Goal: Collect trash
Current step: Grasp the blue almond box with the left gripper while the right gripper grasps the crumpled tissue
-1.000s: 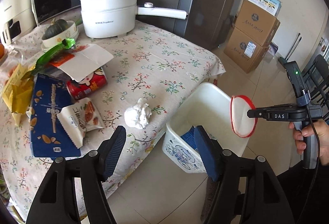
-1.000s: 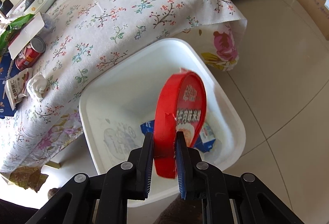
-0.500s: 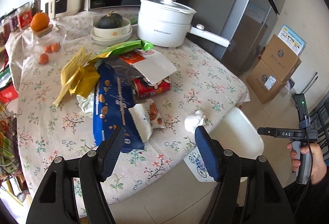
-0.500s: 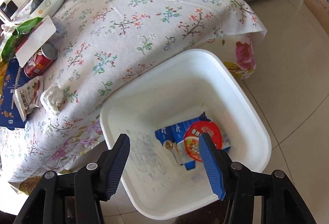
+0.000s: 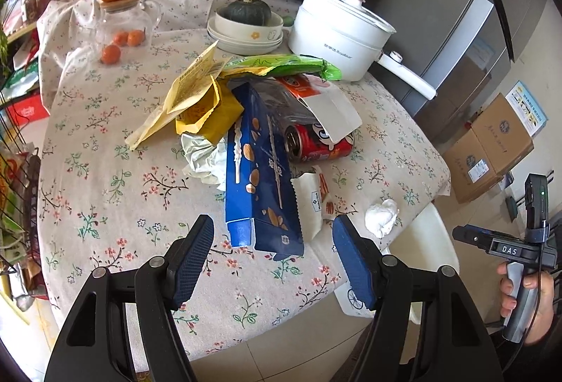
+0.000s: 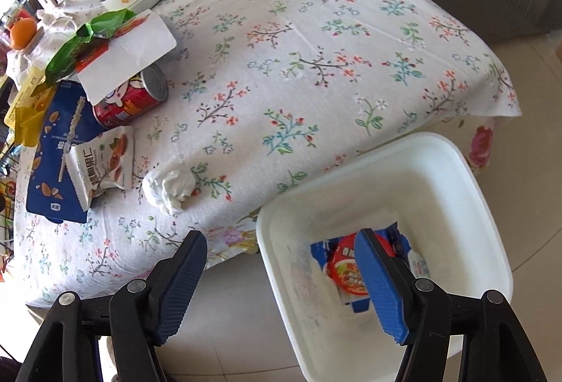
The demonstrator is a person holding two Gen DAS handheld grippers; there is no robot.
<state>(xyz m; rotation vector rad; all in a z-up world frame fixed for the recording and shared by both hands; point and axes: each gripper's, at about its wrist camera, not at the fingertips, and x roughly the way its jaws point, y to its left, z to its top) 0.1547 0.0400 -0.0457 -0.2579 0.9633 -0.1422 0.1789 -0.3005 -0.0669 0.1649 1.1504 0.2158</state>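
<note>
The left claw (image 5: 272,254) is spread wide and holds nothing; its ribbed blue pads (image 5: 191,257) hang above the near edge of the worktop (image 5: 105,192), which wears a floral cloth. The right claw (image 6: 281,280) gapes just as wide, also empty, over the white plastic bin (image 6: 474,192) on the floor at the worktop's near right corner. In the bin lie a round red lid (image 6: 346,271) and a blue carton (image 6: 318,250). Trash left on the cloth: a crumpled white tissue (image 5: 381,215) near the right edge, a flat blue box (image 5: 260,178), a small snack packet (image 6: 102,164), a red can (image 5: 318,143) on its side, and yellow wrappers (image 5: 196,101).
</note>
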